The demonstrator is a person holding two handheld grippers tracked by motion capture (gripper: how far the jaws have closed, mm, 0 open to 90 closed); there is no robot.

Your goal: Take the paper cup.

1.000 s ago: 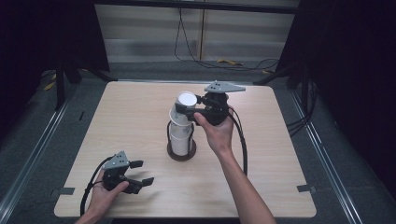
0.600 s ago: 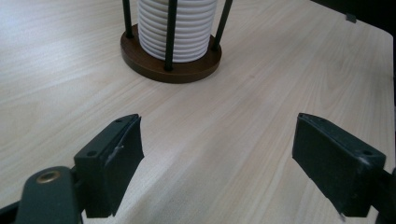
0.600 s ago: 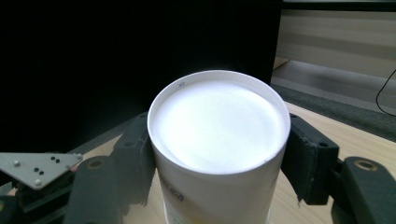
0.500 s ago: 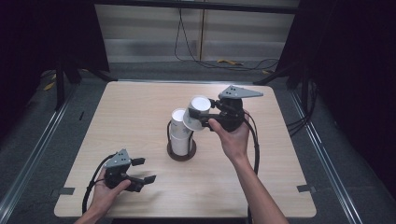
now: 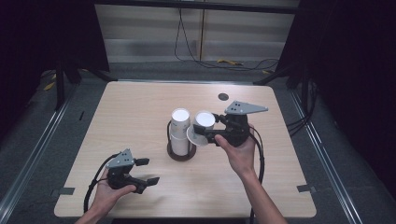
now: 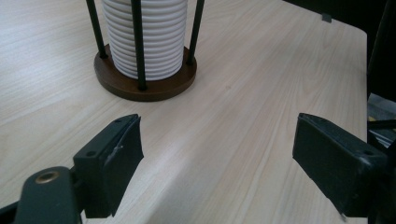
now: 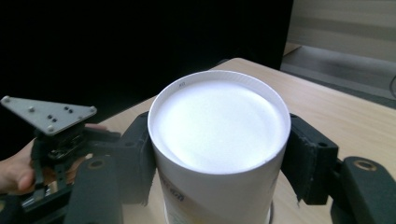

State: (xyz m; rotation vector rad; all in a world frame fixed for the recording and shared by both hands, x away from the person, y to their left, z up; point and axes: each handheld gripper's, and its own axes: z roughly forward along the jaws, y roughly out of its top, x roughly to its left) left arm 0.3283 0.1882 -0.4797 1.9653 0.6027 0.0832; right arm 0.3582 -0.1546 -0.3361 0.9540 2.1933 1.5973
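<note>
The right gripper (image 5: 205, 135) is clamping a white paper cup (image 5: 201, 127) just right of the stack (image 5: 180, 131) (seemingly tilted); it should lift clear without squeezing harder. The left gripper (image 5: 147, 171) is resting open, near-left.

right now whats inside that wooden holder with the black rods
A stack of white paper cups stands inside the holder, ringed by its black rods. How far down the stack goes to the wooden base is hidden by the cups themselves. The right gripper holds one cup beside it.

The right claw (image 5: 205, 132) was raised at mid-bench, jaws clamped; the left claw (image 5: 147, 171) sat low, jaws spread wide.
</note>
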